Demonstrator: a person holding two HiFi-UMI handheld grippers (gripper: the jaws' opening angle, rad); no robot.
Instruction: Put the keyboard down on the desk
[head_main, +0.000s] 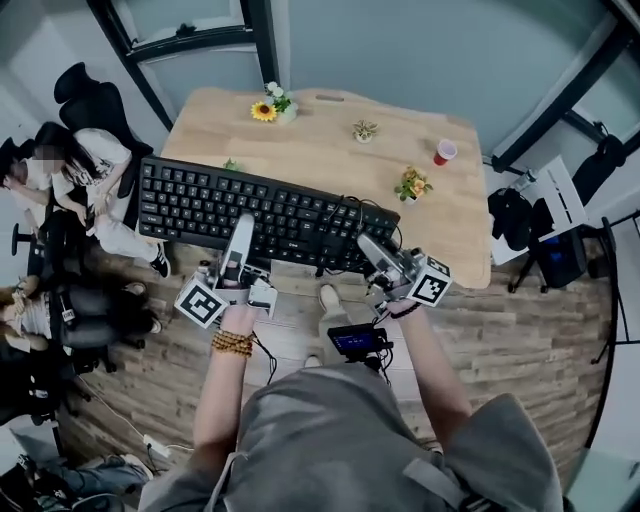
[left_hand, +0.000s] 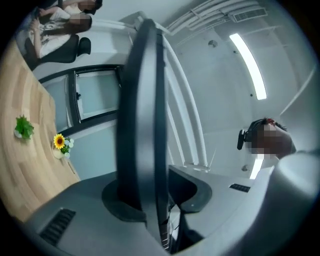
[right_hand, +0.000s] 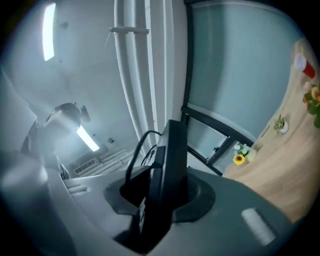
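Observation:
A black keyboard (head_main: 260, 210) hangs level over the near edge of the wooden desk (head_main: 330, 150), held from the front by both grippers. My left gripper (head_main: 241, 226) is shut on its front edge left of centre. My right gripper (head_main: 366, 243) is shut on the right end. In the left gripper view the keyboard (left_hand: 142, 125) stands edge-on between the jaws of the left gripper (left_hand: 150, 202). In the right gripper view the keyboard's edge (right_hand: 172, 165) and a black cable (right_hand: 134, 157) sit in the jaws of the right gripper (right_hand: 160, 202).
On the desk stand a sunflower vase (head_main: 268, 108), a small potted plant (head_main: 364, 130), a flowering plant (head_main: 411, 185) and a red cup (head_main: 444, 152). People sit on office chairs at the left (head_main: 70, 180). Dark bags (head_main: 515, 215) lie to the right.

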